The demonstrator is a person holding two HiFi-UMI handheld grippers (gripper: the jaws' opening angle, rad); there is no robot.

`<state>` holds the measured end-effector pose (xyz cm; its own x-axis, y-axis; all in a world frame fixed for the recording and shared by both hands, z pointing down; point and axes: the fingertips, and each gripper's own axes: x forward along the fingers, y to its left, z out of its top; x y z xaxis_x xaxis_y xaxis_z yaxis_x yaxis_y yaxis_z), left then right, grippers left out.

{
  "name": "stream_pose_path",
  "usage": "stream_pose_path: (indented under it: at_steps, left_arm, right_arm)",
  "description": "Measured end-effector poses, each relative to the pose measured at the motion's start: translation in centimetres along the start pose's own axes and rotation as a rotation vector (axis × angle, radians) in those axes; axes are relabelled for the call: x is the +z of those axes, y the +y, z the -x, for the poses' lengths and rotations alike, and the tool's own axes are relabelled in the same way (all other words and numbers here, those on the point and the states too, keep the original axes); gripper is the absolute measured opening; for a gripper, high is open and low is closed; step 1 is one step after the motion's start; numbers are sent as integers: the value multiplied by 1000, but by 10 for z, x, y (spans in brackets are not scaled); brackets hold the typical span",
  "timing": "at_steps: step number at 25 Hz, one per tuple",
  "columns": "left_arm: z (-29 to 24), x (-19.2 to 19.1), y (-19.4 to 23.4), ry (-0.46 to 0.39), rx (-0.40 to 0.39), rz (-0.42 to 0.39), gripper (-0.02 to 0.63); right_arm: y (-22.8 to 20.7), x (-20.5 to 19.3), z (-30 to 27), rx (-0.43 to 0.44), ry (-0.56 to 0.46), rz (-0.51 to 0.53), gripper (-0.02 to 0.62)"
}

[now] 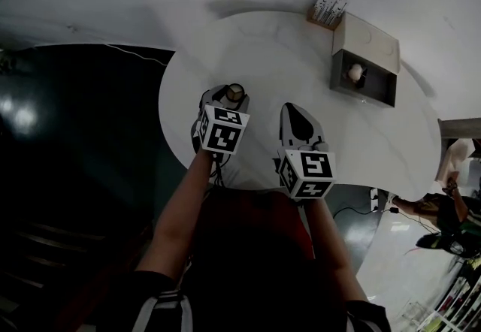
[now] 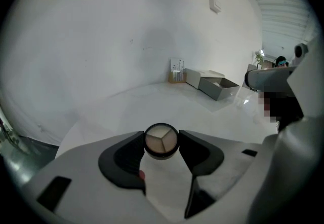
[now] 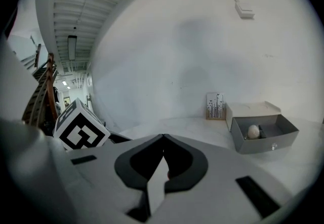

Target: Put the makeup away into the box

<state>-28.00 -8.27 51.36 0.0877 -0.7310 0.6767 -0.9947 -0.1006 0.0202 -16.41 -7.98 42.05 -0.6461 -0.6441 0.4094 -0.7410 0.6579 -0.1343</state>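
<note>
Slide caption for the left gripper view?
Left gripper grips a round makeup compact over the white table, open box beyond.

Before me, the round white tabletop [image 1: 263,52] bears a small upright card printed with dark plant stems [image 1: 329,7] at its far edge.

Both grippers are held out ahead of the body, side by side and slightly apart. The left forearm [image 1: 180,214] and the right forearm [image 1: 325,236] are stretched forward, bare below short sleeves. The left gripper [image 1: 231,95] is pointed forward and downward. Its jaws are set wide and closed on a round compact [image 2: 161,141], which is pinched between the two tips. The right gripper [image 1: 291,109] is tilted less steeply. Its jaws are brought together tip to tip, and nothing is held between them. A marker cube [image 1: 222,130] is carried at the back of each gripper, just ahead of the wrist.
</note>
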Motion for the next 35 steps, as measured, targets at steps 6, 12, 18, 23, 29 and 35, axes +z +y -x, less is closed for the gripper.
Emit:
stream_pose_path:
  at_steps: [6,12,18,23,29,35]
  left_arm:
    - [1,16,-15,-26,-37,-49,235]
    - [-2,37,-35,-59,-83,-88,235]
    - [-10,53,-56,-69,-118,-123,235]
    - [-17,66,-79,-74,-149,-165,235]
    - [-30,80,-116,-68,-184,-205,235]
    - [-43,98,-148,-73,-197,-234,235]
  right_arm:
    - [-10,-5,9,-50,-5,-19,14]
    - [-29,-7,23,-117,-5,-30,14]
    - [-54,-9,38,-189,-10,-44,14]
    - [-76,-9,50,-236,-21,-58,14]
    - [-111,-11,65,-283,-30,-95,14]
    - [-145,-14,72,-293,-34,-122,14]
